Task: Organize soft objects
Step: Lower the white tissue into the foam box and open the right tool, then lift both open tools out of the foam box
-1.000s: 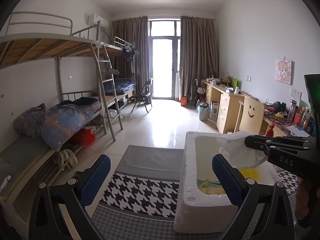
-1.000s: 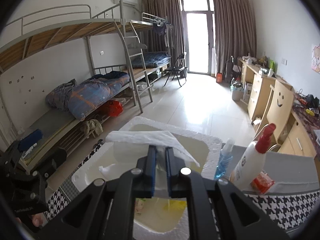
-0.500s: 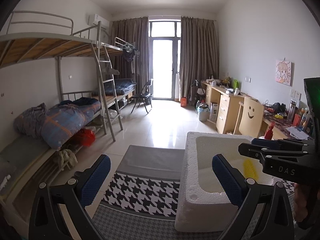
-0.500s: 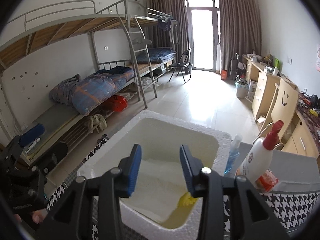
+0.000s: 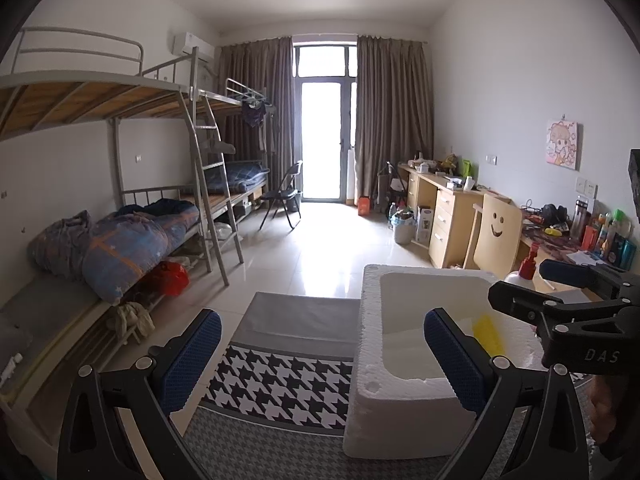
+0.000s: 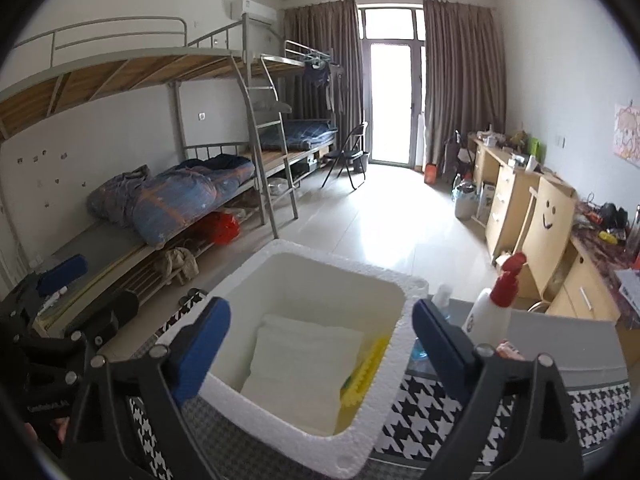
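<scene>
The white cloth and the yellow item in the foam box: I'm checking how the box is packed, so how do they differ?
The white cloth lies flat and folded over most of the foam box floor; the yellow item stands slanted against the box's right wall. The cloth is broad and smooth; the yellow item is narrow and ridged. Both sit inside the box, side by side, and neither is gripped: the right gripper is open above them.

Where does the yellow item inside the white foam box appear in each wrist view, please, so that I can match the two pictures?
Left wrist: the yellow item shows at lower right, inside the foam box, just right of the left gripper's right finger.
Right wrist: it stands low and right of centre, against the box's right inner wall, beside the folded white cloth.
Shared landmark: the red-capped spray bottle, just beyond the box.
</scene>
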`<state>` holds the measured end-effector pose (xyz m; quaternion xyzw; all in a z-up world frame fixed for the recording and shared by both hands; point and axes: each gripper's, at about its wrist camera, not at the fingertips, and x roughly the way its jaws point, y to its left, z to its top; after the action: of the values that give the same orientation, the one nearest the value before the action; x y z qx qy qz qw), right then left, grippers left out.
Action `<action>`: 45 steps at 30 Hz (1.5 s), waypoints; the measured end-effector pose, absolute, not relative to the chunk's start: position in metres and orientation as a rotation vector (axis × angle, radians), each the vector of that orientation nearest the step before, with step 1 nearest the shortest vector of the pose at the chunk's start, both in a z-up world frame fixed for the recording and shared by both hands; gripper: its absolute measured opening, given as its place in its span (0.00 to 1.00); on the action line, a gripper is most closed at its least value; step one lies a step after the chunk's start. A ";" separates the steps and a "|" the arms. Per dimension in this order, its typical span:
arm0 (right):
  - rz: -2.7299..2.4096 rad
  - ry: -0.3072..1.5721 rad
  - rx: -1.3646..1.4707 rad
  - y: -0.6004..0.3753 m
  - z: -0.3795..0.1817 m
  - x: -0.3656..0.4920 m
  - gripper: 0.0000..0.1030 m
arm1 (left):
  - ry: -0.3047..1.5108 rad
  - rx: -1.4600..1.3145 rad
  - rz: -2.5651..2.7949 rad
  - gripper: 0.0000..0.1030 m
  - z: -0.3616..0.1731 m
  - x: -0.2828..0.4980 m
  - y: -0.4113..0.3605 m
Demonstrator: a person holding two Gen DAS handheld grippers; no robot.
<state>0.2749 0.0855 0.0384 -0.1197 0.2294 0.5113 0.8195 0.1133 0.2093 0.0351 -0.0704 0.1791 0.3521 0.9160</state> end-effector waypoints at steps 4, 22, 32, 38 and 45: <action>1.089 0.483 -0.245 0.079 0.041 0.275 0.92 | 0.366 -0.136 0.715 0.99 0.036 0.111 0.201; 1.088 0.422 -0.212 0.037 0.051 0.256 0.92 | 0.323 -0.103 0.650 0.99 0.051 0.097 0.157; 1.055 0.400 -0.191 0.006 0.050 0.250 0.93 | 0.305 -0.096 0.598 0.99 0.054 0.089 0.138; 1.019 0.387 -0.175 -0.013 0.050 0.246 0.93 | 0.298 -0.091 0.562 0.99 0.054 0.086 0.126; 0.991 0.362 -0.167 -0.031 0.050 0.240 0.93 | 0.289 -0.080 0.524 0.99 0.056 0.084 0.112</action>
<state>0.2404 -0.0314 0.0501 -0.0794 0.1725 0.4723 0.8607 0.0837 0.1123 0.0563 -0.0393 0.1425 0.2580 0.9548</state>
